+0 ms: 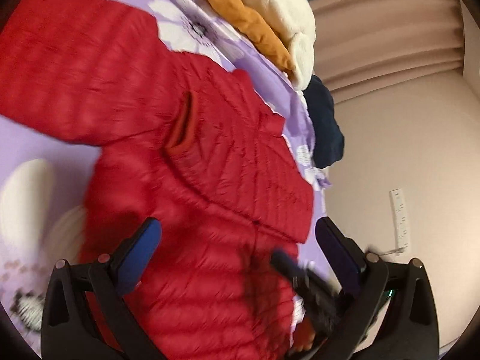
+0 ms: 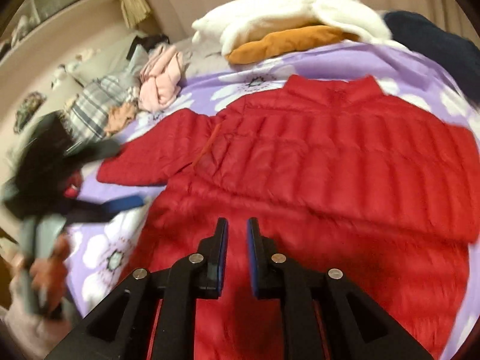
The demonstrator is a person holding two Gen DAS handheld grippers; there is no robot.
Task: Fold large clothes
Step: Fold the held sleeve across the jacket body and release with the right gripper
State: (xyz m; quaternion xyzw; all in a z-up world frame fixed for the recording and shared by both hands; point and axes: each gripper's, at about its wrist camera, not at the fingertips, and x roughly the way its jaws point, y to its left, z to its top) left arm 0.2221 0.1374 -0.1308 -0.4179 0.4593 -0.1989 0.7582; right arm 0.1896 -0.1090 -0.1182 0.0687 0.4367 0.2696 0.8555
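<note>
Bed w/ purple floral cover (image 2: 315,57): red puffer jacket (image 2: 345,156) half-folded, left gripper (image 1: 237,234) fingers released, right gripper (image 2: 237,234) fingers slightly parted, empty; slippery shell may unfold.

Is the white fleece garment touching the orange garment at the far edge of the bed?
Touching. The right wrist view shows the white fleece garment draped directly over the orange garment, with no gap between them.
</note>
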